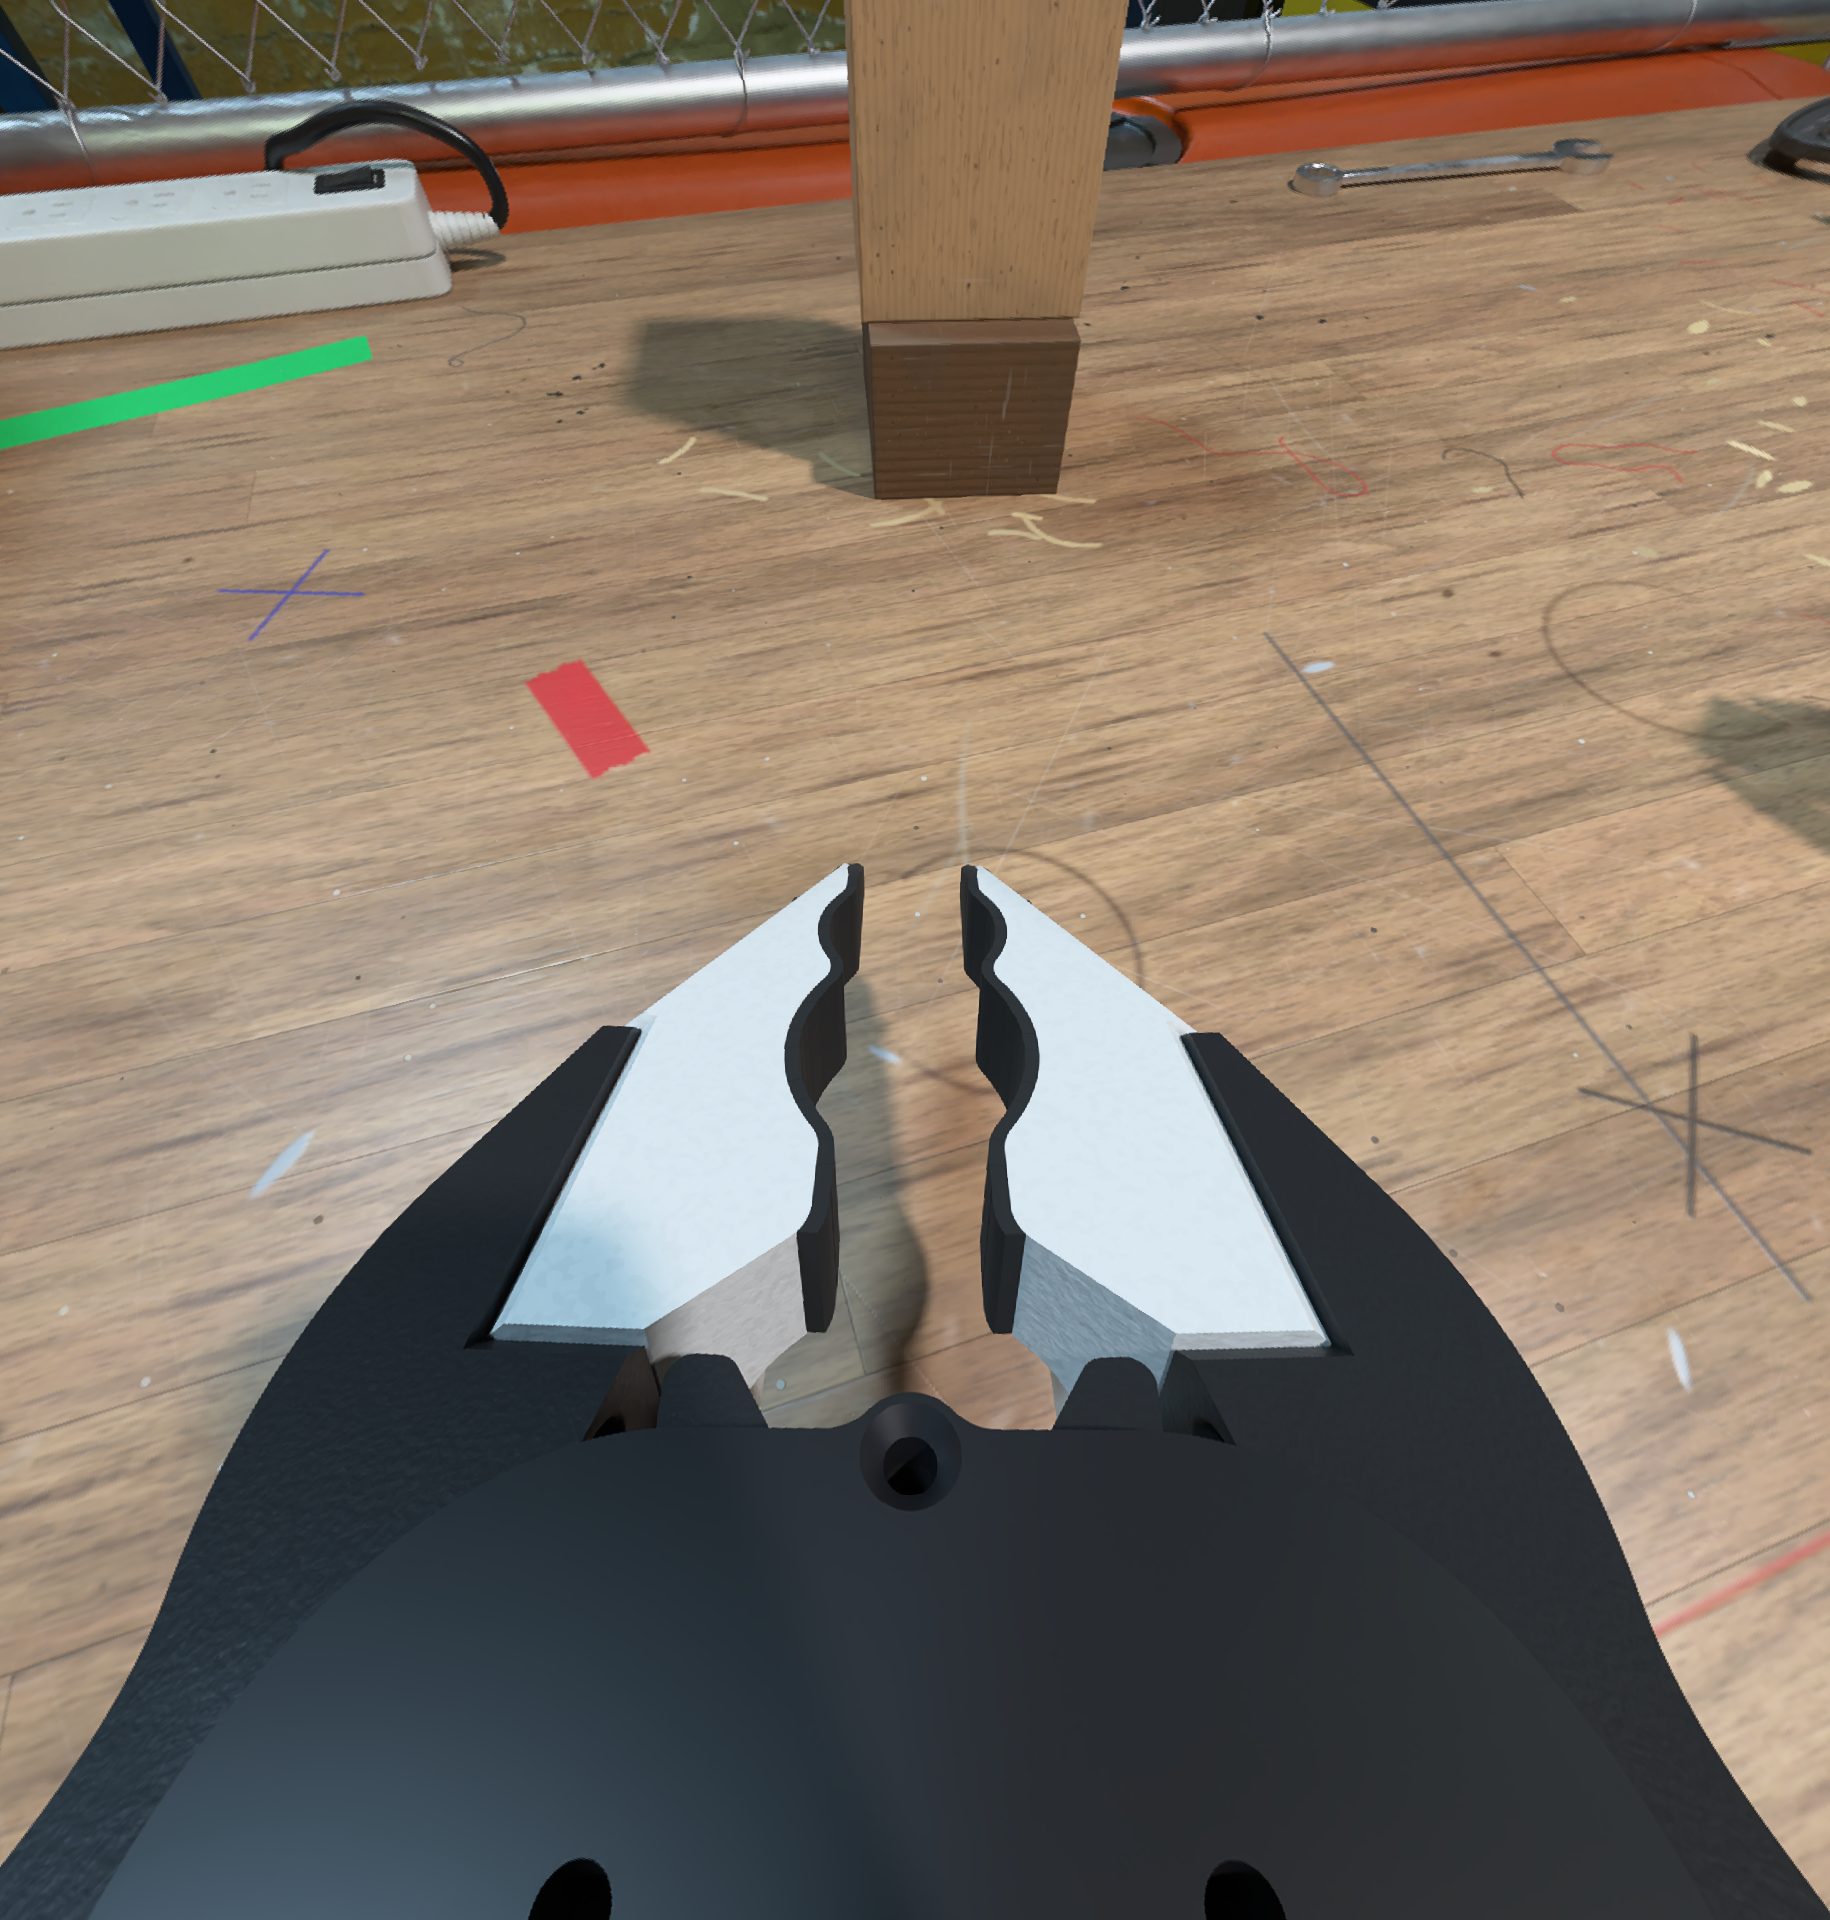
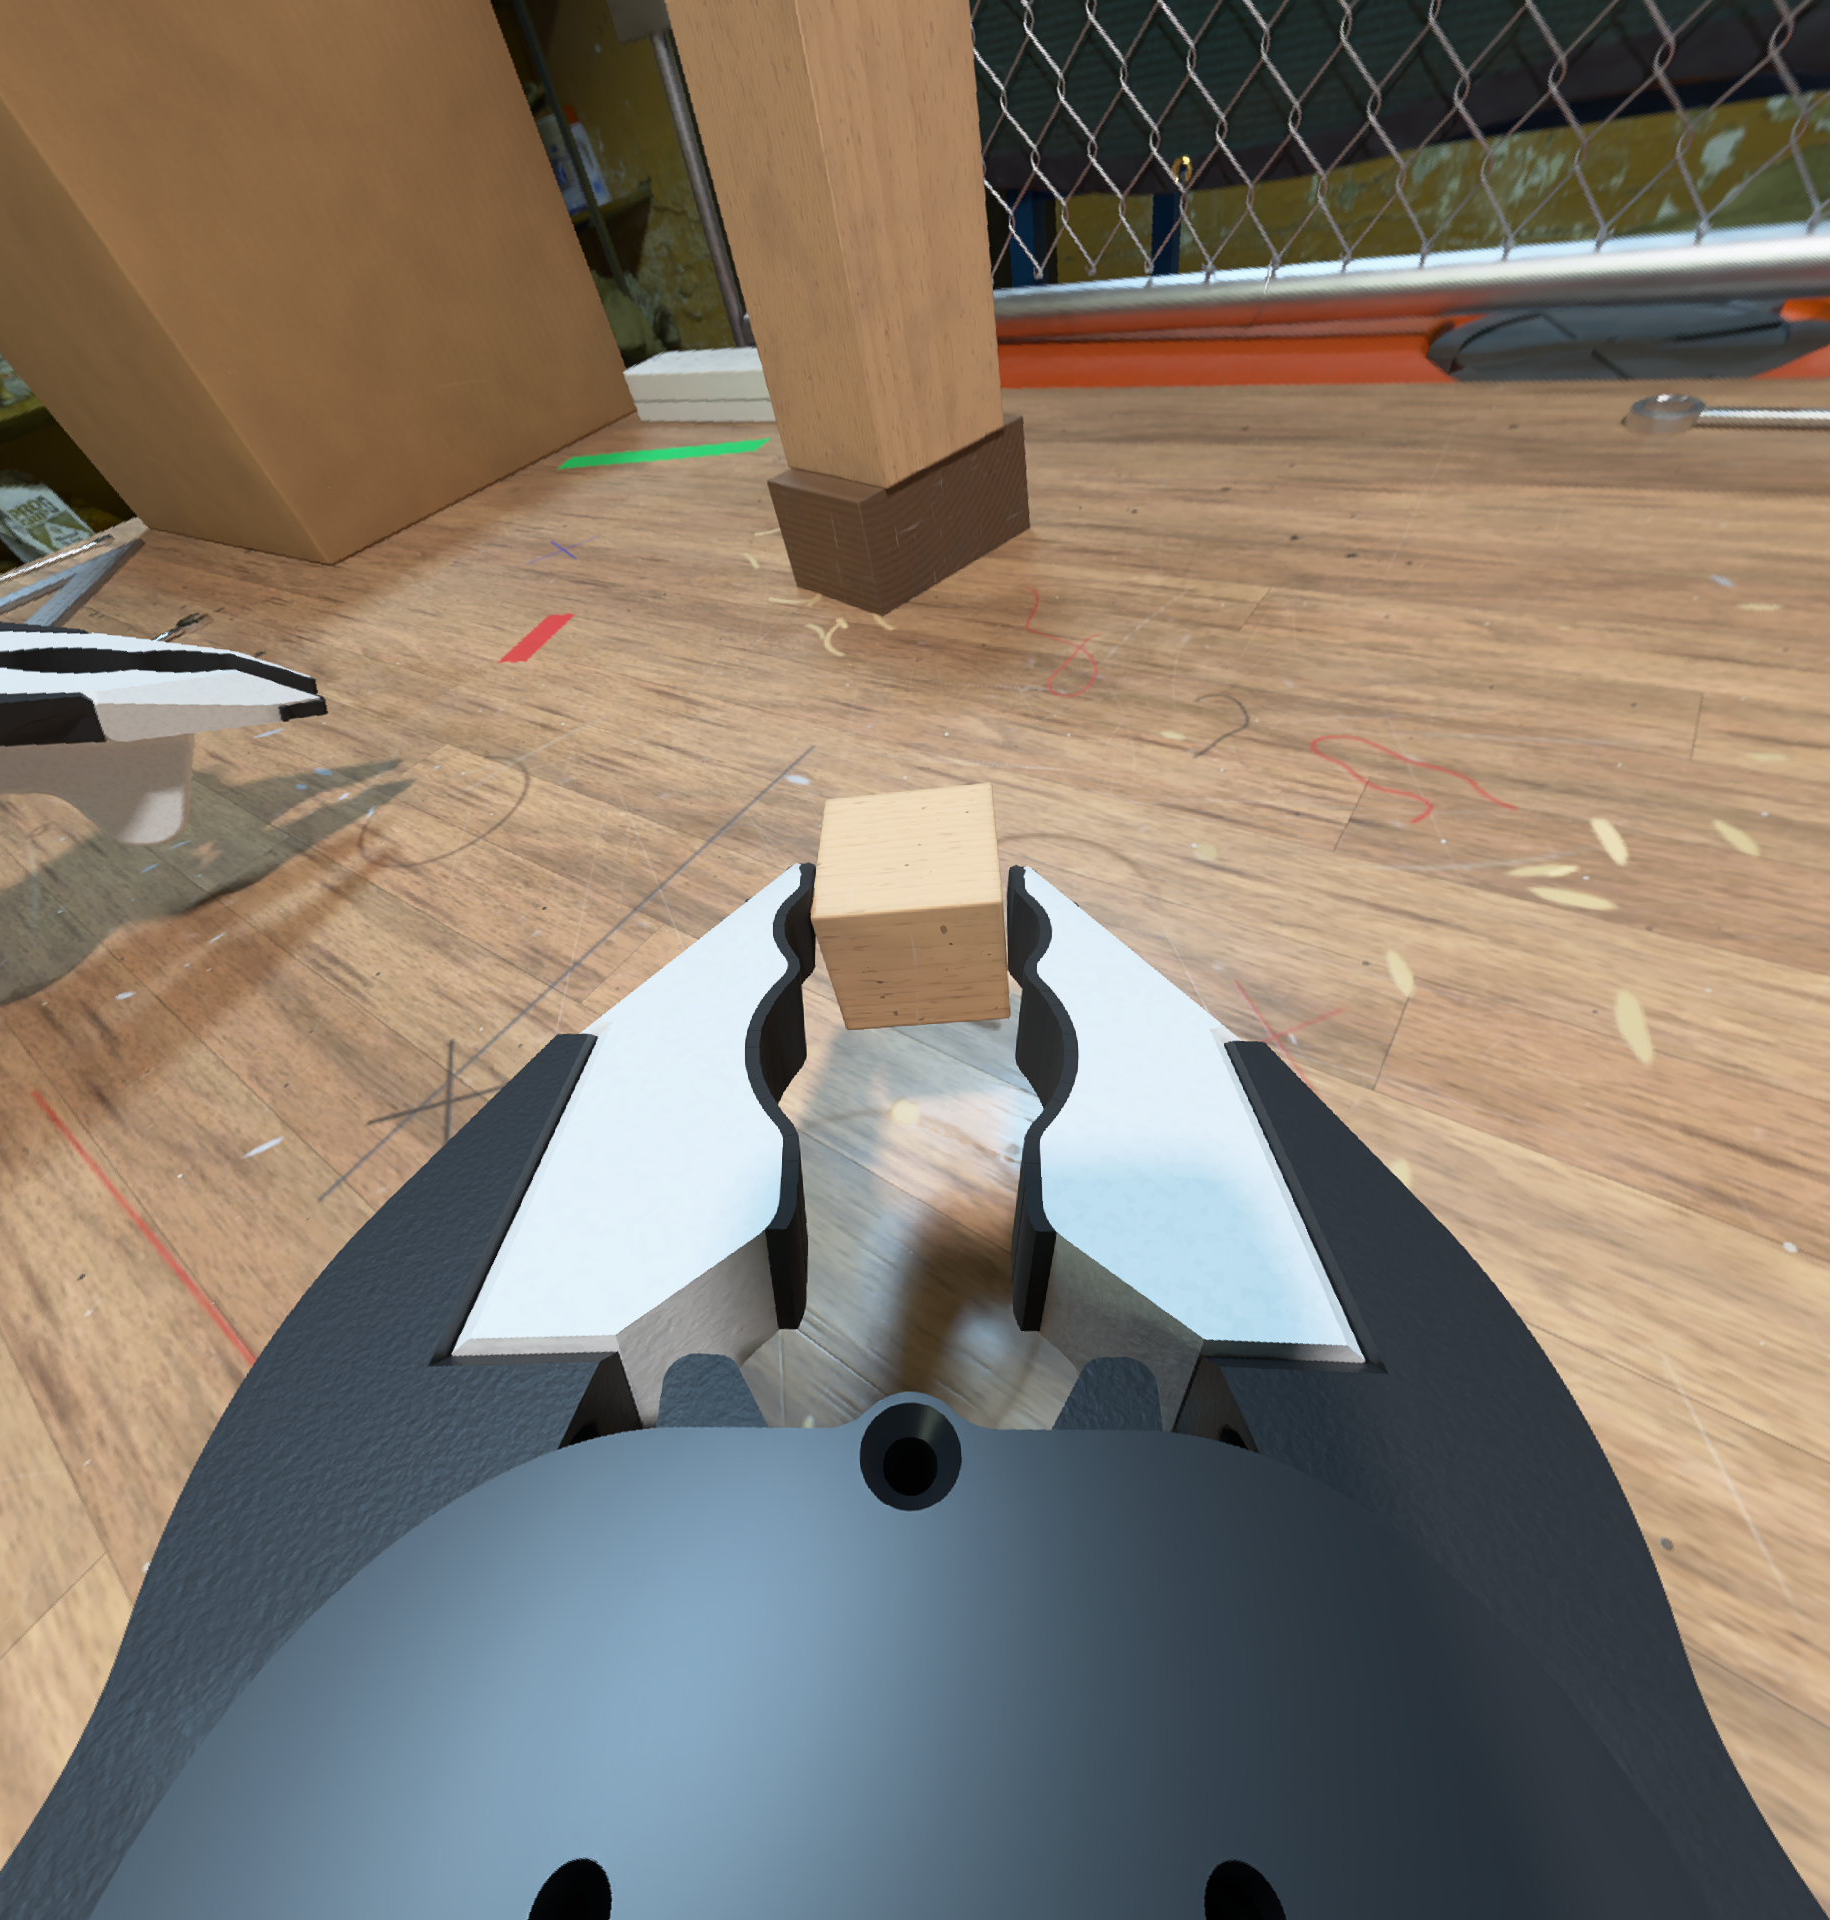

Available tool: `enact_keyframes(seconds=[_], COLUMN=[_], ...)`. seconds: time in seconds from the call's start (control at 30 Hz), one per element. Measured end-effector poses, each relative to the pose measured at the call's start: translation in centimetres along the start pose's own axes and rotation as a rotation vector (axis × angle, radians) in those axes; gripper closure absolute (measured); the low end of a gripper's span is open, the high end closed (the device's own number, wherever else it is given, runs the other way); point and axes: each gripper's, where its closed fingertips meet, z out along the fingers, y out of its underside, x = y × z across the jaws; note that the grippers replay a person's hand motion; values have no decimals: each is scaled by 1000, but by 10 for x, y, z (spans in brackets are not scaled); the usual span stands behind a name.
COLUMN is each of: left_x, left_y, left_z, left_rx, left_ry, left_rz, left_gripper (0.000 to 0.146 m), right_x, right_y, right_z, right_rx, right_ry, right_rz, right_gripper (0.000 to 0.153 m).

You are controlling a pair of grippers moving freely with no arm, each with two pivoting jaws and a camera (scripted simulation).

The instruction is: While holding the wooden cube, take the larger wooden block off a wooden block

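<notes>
The left gripper [image 1: 911,883], fingers slightly apart and empty, faces the upright tall block [image 1: 984,156] on the dark block [image 1: 968,410] straight ahead; the right gripper [image 2: 911,894] clamps the cube [image 2: 909,904].

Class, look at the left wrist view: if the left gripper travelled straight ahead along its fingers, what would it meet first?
Probably the dark brown block under the tall pale block. The left gripper, open and empty, points at that stack; the bench looks bare between, though depth is uncertain.
</notes>
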Motion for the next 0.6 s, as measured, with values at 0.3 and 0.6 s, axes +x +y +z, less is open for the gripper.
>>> enact_keyframes(seconds=[0.3, 0.6], left_x=[2, 9], left_y=[1, -1], left_z=[1, 4], left_rx=[-2, -3], left_ry=[21, 44], left_rz=[-11, -2], left_gripper=[128, 128], right_x=[-3, 6], right_y=[3, 5], right_z=[2, -5], right_rx=[-17, -19], right_ry=[12, 62], right_rz=[-23, -42], right_gripper=[116, 116])
